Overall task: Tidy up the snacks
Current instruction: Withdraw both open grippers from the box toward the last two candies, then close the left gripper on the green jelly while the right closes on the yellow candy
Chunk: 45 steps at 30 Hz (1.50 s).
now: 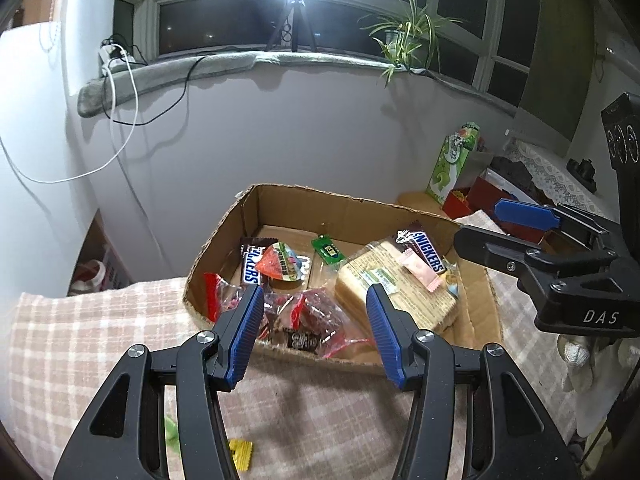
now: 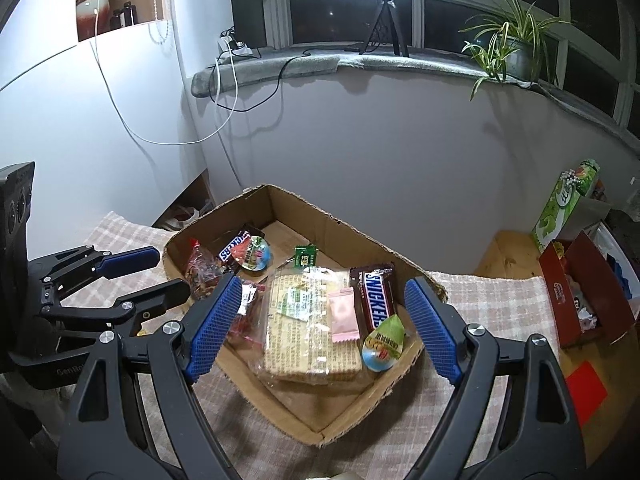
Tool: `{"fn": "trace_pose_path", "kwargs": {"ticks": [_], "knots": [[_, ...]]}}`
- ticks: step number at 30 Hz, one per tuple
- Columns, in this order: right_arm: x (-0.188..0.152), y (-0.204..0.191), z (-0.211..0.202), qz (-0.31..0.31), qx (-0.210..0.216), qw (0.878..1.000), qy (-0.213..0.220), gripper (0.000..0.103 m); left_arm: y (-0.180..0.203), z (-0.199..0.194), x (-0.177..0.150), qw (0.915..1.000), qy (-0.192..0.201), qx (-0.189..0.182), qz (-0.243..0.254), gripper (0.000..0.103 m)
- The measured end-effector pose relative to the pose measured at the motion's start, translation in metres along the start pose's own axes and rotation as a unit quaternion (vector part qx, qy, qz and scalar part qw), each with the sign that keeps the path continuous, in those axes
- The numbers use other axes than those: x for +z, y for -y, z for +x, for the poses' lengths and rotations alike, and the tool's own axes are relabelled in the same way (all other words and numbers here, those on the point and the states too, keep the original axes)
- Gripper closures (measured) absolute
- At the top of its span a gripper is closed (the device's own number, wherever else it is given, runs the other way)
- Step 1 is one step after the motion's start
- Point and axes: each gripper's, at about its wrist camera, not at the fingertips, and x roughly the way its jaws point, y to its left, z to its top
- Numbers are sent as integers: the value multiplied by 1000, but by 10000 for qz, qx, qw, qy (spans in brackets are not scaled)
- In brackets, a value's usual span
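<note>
Right wrist view: a cardboard box point(image 2: 352, 236) is seen on the checked cloth point(image 2: 492, 296), holding a biscuit pack point(image 2: 308, 332), a Snickers bar point(image 2: 376, 296) and a pink sachet point(image 2: 343, 314). The right gripper point(image 2: 320, 328) and left gripper point(image 1: 316, 340) are spread, nothing gripped.

A lived-in room of a home at night: a curved bay window with dark panes point(image 2: 348, 12) runs above a grey padded sill point(image 2: 280, 66). On that sill stand a potted spider plant point(image 2: 512, 46) at the right, a black tripod under a bright lamp point(image 2: 384, 20) at the centre and a white power strip with trailing cables point(image 2: 234, 46) at the left. Below it, a pink-and-cream checked cloth point(image 2: 492, 300) covers a table.
</note>
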Motion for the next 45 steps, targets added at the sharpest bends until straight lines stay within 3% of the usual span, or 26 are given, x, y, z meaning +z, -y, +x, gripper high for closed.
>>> {"fn": "trace_pose_path", "kwargs": {"ticks": [11,17,21,27,30,32,45], "knots": [[-28,-23,-38,-84,194,9995,224,17,-7,-35,-20,9998,147,39,-129,51],[-47,-48,-49,-233,480,9985,150,18,-32,-60,-42,9987,176,211,-424,51],[-58,-67,-48,-362,713,9968,43,25,-53,-76,-54,9969,215,347,-672,51],[-67,-98,-35,-576,1030,9929,-157,26,-83,-91,-74,9938,150,499,-977,51],[-70,-115,-23,-814,1169,9893,-318,39,-97,-89,-83,9922,54,496,-1143,51],[-72,-127,-13,-962,1226,9868,-439,42,-102,-86,-86,9917,-27,463,-1199,51],[-87,-174,52,-1760,1396,9692,-1008,43,-121,-38,-102,9875,-615,117,-1449,72]]}}
